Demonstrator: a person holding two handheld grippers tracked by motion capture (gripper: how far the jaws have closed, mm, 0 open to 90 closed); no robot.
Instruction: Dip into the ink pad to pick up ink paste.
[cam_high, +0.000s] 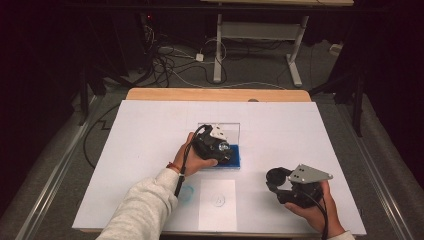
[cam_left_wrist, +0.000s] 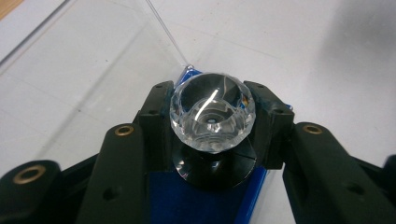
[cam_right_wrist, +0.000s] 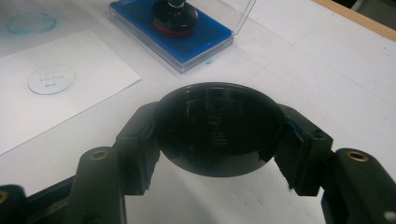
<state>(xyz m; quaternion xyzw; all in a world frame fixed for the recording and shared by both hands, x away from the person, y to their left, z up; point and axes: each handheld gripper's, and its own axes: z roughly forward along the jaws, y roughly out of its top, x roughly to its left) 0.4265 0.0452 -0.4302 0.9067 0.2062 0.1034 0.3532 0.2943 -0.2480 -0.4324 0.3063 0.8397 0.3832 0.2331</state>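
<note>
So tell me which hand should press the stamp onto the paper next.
Left. Its tongs are shut on the stamp, which sits on the blue ink pad beside the paper. The right tongs are occupied, clamped on a black round cap.

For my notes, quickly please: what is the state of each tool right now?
Left tool: closed on the stamp, which rests on the blue ink pad.
Right tool: closed on the black round cap, above the table.

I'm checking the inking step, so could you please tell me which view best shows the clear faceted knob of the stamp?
The left gripper view: the clear faceted knob sits close up, clamped between the claw's jaws. The high view shows only a small glint; the right gripper view crops it at the top edge.
</note>
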